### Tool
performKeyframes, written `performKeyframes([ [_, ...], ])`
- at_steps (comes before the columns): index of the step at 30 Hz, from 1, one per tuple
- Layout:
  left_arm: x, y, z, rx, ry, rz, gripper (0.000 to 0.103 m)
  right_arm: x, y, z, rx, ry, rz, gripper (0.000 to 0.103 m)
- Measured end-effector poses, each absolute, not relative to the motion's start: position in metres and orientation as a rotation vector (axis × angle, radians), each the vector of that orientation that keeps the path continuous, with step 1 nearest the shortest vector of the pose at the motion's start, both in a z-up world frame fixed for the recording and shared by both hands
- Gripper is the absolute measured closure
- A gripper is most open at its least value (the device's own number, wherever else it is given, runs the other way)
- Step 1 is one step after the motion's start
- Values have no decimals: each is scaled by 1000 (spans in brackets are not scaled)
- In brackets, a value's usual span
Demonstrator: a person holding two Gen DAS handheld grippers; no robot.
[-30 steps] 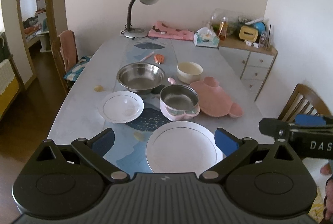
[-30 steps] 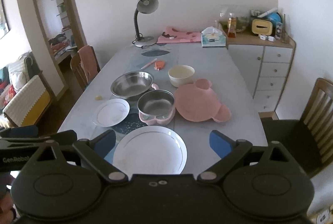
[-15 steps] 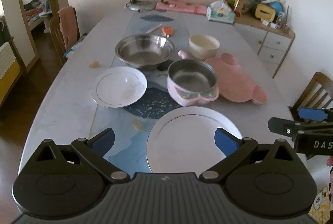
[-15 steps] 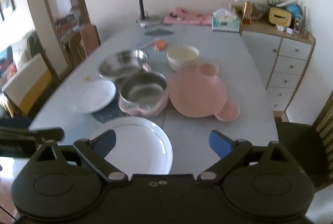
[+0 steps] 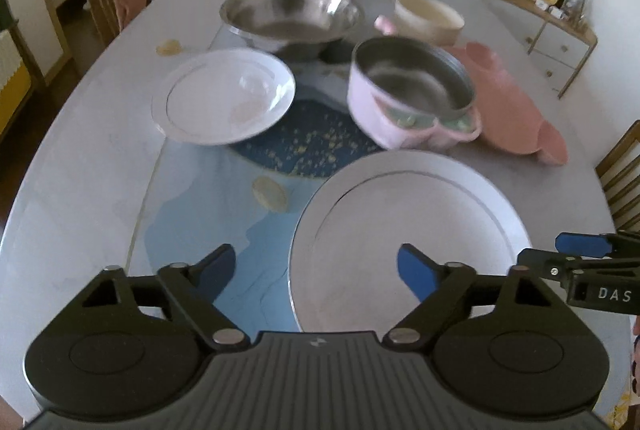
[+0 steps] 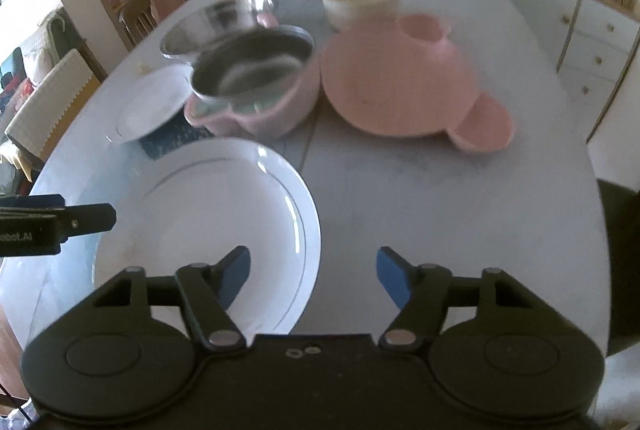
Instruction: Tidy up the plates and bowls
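White and wide, the large plate (image 5: 412, 230) lies at the desk's (image 5: 80, 190) near edge. Both the left tongs (image 5: 316, 266) and right tongs (image 6: 314, 270) hang spread and empty above it. Nothing looks stacked yet; a rim pinch likely comes next.

A home dining room: dining table (image 5: 80, 150), wooden chairs (image 5: 106, 2), drawer sideboard (image 6: 592, 34).

- Big plate (image 6: 192, 206): glossy white ceramic, smooth.
- Steel bowl (image 5: 290, 16): shiny metal.
- Pot (image 5: 412, 94): metal inside, matt pink plastic shell.
- Pink plate (image 6: 396, 90): matt plastic.
- Counter (image 6: 440, 198): smooth, dull grey.
- Tongs (image 5: 316, 270): matt black plastic, blue pads.
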State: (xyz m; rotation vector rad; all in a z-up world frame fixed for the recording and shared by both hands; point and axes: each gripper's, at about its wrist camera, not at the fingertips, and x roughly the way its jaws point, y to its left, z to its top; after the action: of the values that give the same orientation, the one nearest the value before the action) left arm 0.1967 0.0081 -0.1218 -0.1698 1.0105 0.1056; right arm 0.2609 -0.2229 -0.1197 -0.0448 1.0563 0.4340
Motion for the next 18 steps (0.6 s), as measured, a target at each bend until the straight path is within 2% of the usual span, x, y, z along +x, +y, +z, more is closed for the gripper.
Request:
performKeyframes([
  [3,200,11,-133,-183,1047,108,42,262,-225,-126,-39,1077,437,46],
  [10,202,25,-150,-299,1096,106,61,268,-228,-136,11,1132,453,64],
  [12,203,24,-152,-297,1101,103,69,268,-229,-138,24,1143,448,71],
  [18,203,23,-151,-299,1106,83,77,269,-233,-139,68,1158,441,87],
])
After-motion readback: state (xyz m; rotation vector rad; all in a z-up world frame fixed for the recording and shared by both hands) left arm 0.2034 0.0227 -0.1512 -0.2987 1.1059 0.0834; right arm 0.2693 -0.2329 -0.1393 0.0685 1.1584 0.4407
